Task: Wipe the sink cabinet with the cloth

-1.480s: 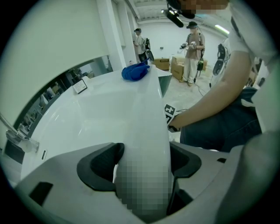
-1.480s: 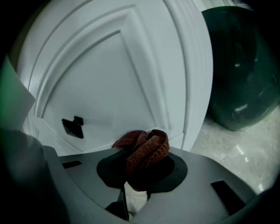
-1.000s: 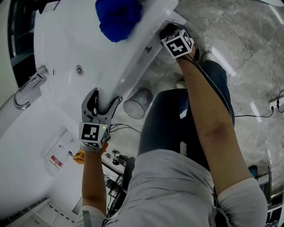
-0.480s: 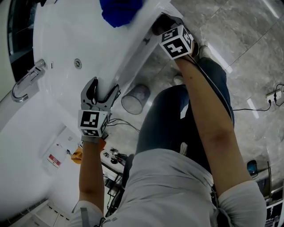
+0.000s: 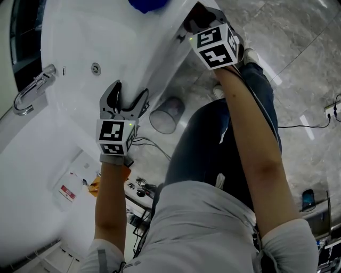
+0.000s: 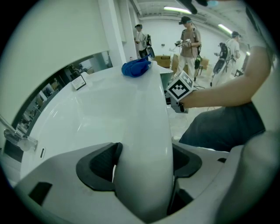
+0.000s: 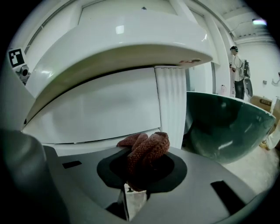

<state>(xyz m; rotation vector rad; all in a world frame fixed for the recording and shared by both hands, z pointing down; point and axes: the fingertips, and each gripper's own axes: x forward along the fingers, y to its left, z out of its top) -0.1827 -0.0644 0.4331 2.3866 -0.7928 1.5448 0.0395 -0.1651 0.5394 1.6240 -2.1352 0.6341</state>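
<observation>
My right gripper (image 5: 194, 22) is shut on a reddish-brown knitted cloth (image 7: 146, 151), held against the white front panel of the sink cabinet (image 7: 96, 109) just under the overhanging rim (image 7: 118, 39). The cloth is hidden in the head view. My left gripper (image 5: 128, 98) straddles the sink's rounded front rim (image 6: 144, 131), and its pads (image 6: 103, 164) press on both sides of it. A crumpled blue cloth (image 6: 136, 68) lies on the far end of the countertop, cut off at the top of the head view (image 5: 146, 4).
A chrome tap (image 5: 32, 93) stands at the basin's back, and an overflow hole (image 5: 96, 68) shows inside the basin. A grey bin (image 5: 166, 114) is on the marble floor by my legs. A dark green rounded vessel (image 7: 223, 122) sits right of the cabinet. People (image 6: 188, 35) stand in the background.
My right gripper has moved farther along the cabinet front, toward the top of the head view. The left gripper has stayed on the rim.
</observation>
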